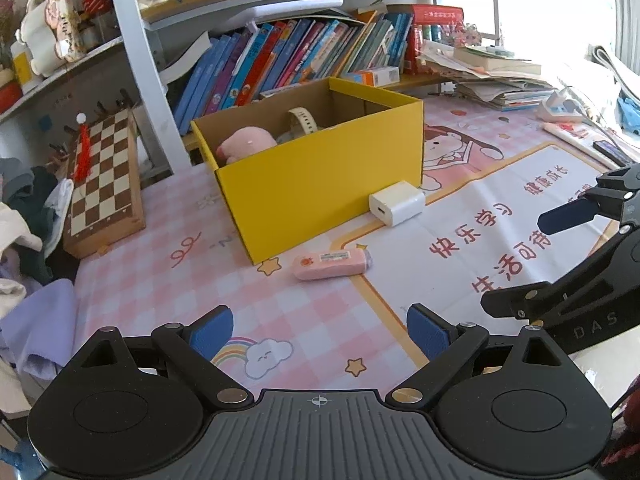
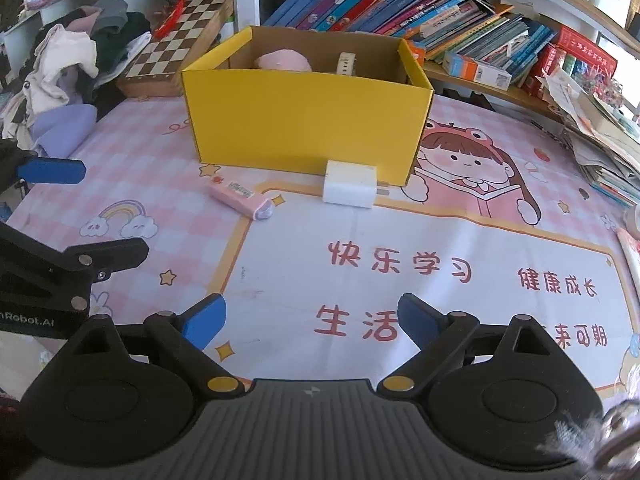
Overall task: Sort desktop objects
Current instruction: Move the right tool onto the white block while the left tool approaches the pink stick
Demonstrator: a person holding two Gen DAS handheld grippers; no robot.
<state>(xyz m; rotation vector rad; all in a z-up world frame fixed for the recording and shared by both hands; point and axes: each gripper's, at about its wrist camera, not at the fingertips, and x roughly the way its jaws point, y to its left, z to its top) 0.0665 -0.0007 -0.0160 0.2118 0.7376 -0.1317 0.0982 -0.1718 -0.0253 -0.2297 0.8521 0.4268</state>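
Note:
A yellow cardboard box (image 1: 320, 184) (image 2: 304, 120) stands on the pink desk mat, holding a pink plush toy (image 1: 244, 146) (image 2: 284, 60) and a cream watch (image 1: 302, 120) (image 2: 346, 64). A white charger (image 1: 396, 202) (image 2: 350, 190) lies against the box's front. A pink eraser-like stick (image 1: 332, 265) (image 2: 242, 196) lies on the mat in front of the box. My left gripper (image 1: 320, 332) is open and empty, short of the pink stick. My right gripper (image 2: 310, 320) is open and empty, over the mat's white panel.
A chessboard (image 1: 104, 184) (image 2: 180, 36) leans at the left beside a heap of clothes (image 2: 68, 64). Books (image 1: 288, 60) (image 2: 400, 4) line the shelf behind the box. Stacked papers (image 1: 500, 76) (image 2: 600, 136) lie at the right. The other gripper shows at each view's edge.

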